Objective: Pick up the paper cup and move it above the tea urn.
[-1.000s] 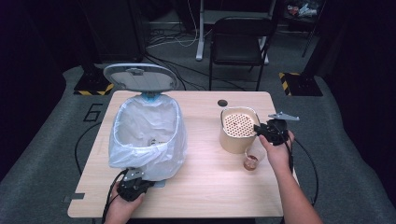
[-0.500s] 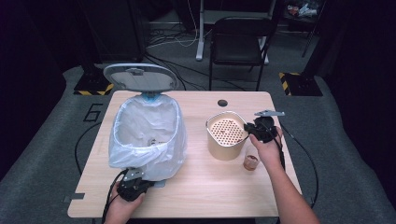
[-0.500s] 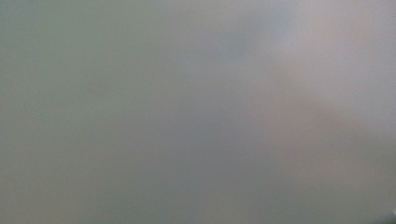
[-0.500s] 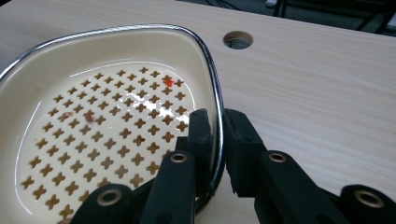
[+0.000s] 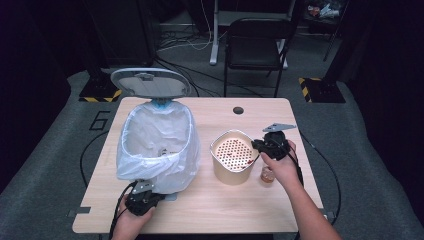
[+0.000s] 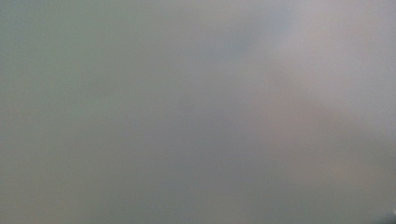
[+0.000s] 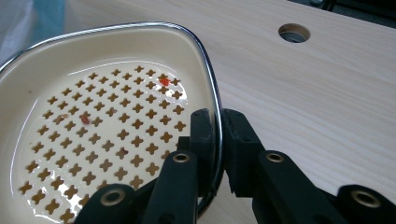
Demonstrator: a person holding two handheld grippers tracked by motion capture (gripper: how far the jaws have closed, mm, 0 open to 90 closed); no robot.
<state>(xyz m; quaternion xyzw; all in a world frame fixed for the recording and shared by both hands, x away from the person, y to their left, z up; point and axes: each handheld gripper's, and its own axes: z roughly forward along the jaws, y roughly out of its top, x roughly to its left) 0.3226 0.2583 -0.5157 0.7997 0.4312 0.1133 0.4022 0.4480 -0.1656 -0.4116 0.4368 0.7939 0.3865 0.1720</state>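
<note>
A cream pot with a perforated strainer insert [image 5: 232,155] stands at the middle right of the wooden table [image 5: 215,215]. My right gripper [image 5: 256,146] is shut on its right rim. In the right gripper view the two black jaws clamp the metal-edged rim [image 7: 215,140], and a few red specks lie on the strainer insert [image 7: 102,130]. A bin lined with a white bag [image 5: 155,145] stands at the left with its grey lid [image 5: 149,82] raised. My left gripper [image 5: 142,199] sits low against the bag's front, and its own view is a grey blur.
A small jar with brown contents [image 5: 267,176] stands just under my right hand, close to the pot. A cable hole [image 5: 238,110] lies in the table's far side. A black chair [image 5: 255,40] stands behind the table.
My right gripper has carried the strainer pot left and nearer to me, toward the bin. The left gripper has stayed put.
</note>
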